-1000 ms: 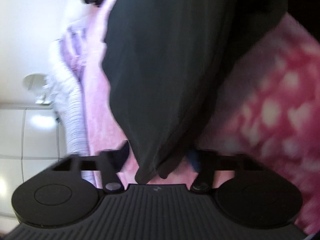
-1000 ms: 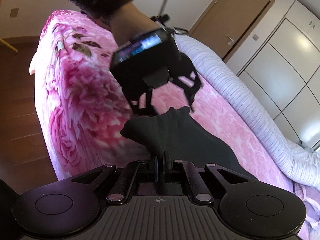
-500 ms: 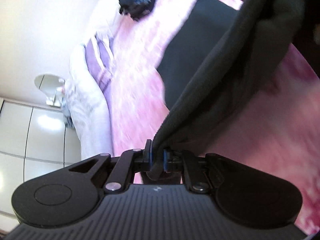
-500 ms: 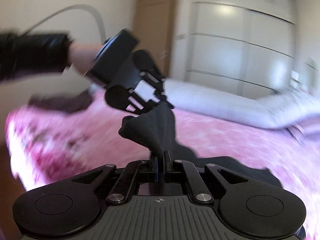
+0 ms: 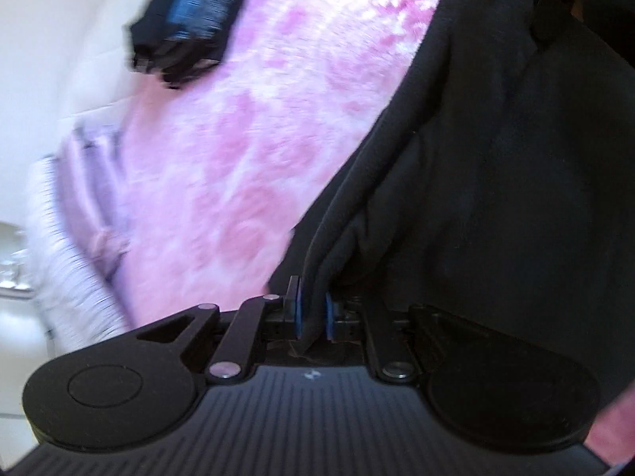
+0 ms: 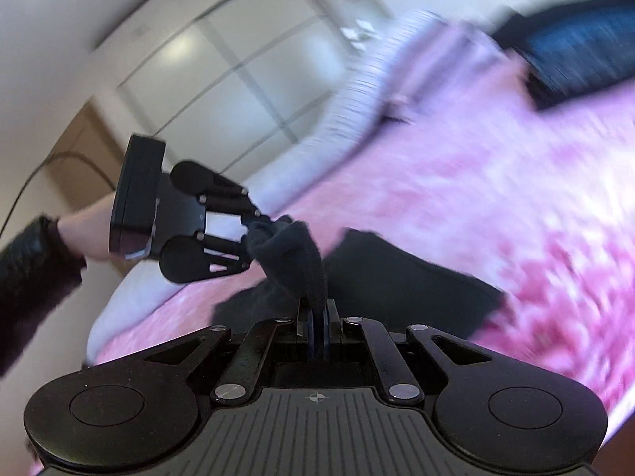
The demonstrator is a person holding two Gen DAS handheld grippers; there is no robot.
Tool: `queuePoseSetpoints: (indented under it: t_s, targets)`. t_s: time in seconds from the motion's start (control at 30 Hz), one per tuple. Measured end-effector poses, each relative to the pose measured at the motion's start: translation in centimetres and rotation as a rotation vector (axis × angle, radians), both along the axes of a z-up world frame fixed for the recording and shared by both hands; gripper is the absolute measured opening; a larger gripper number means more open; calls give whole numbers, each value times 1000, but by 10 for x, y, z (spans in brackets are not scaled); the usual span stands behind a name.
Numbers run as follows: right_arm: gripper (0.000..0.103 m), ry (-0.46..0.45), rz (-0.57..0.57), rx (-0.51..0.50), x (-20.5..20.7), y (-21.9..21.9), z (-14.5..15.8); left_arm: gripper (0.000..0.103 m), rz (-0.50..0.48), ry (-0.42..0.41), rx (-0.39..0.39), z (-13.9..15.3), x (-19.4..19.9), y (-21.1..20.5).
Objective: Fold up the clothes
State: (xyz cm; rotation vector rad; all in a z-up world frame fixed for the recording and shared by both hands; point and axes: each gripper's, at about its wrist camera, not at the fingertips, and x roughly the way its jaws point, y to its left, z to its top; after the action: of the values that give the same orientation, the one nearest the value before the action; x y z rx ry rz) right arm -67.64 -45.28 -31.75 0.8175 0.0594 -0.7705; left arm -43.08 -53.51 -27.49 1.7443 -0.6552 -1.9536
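A black garment (image 5: 496, 166) hangs from both grippers over a pink flowered blanket (image 5: 246, 127). My left gripper (image 5: 312, 311) is shut on one edge of it, the cloth pinched between blue pads. In the right wrist view my right gripper (image 6: 316, 327) is shut on another edge of the black garment (image 6: 397, 281), whose lower part trails onto the pink blanket (image 6: 496, 198). The left gripper (image 6: 248, 238) shows there too, held by a hand in a dark sleeve, clamped on a bunched corner close to my right gripper.
A folded dark and blue garment (image 5: 190, 12) lies farther off on the blanket, seen also as a dark pile (image 6: 571, 55). A striped white-lilac quilt (image 6: 369, 79) runs along the bed's far side. White wardrobe doors (image 6: 222, 67) and a wooden door stand behind.
My left gripper was open beside the black cloth a second ago and has since shut on its edge. Both grippers swung with the garment across the bed; the views are motion-blurred.
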Motion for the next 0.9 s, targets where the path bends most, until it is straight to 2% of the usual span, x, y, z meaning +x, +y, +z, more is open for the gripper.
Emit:
queuePoseSetpoints:
  t_s: [0.07,0.17,0.27,0.33,0.47,0.67,0.73,0.83,0.9]
  targets:
    - [3,-23,-35,66,-14,-10,-13,14,-2,-12,47,-22,-12,-12]
    - [3,-44,-74,140,-27,-17,-24,18,15,22,64,-30,-15,-19]
    - [12,-45,-93,156,-34,-12,-25,33,103,153,65,-12,-2,-31]
    - [27,-55,-108,155,-37,-8,-20,33,191,242,106,-8,17,-36]
    - [36,-82,-134,148,-38,-2,-12,39,366,421,187,0,54,-48]
    - [35,-169,-223,257,-37,-5,-23,39,628,687,308,12,111,-65]
    - [18,-168,-217,255,-37,-6,-21,39,701,758,343,13,125,-72]
    - [15,-129,-202,235,-34,-7,-14,39,679,700,319,1,112,-80]
    - [14,-120,-195,232,-35,-8,-14,39,683,690,320,-7,108,-92]
